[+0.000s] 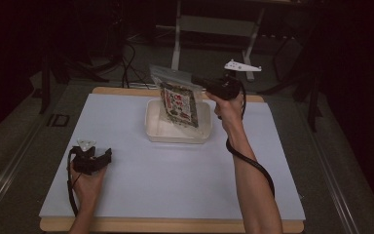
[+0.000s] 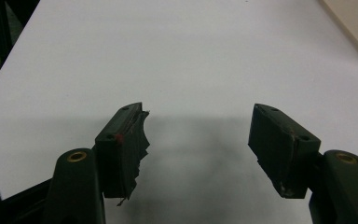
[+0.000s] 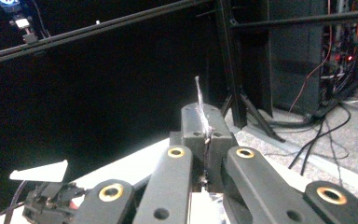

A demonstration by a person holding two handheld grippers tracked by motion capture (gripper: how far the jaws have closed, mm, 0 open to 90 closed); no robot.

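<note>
1. The right hand [image 1: 227,108] is raised above the far middle of the table [image 1: 175,180], its forearm rising steeply from the near edge with a black cable looped beside it.
2. The right gripper [image 1: 202,84] points level toward the left, a grey three-cornered plate standing on top of it.
3. Its jaws are pressed together on the clear top strip of a snack bag [image 1: 177,97]; in the right gripper view a thin sliver of that plastic [image 3: 201,109] stands up from the seam between the two closed jaws.
4. The bag hangs tilted from the pinched corner, its lower end down inside the white tray [image 1: 152,127], which sits near the far edge of the table at its middle; whether the bag touches the tray's floor cannot be told.
5. The bag is see-through at the top, with a printed face below in red, white and dark green.
6. The left hand [image 1: 86,181] rests low by the near left part of the table, its forearm coming in at the near edge.
7. The left gripper [image 2: 198,140] has its jaws spread wide over the bare white tabletop with nothing between them; one pad [image 2: 133,149] has a torn, ragged lining.
</note>
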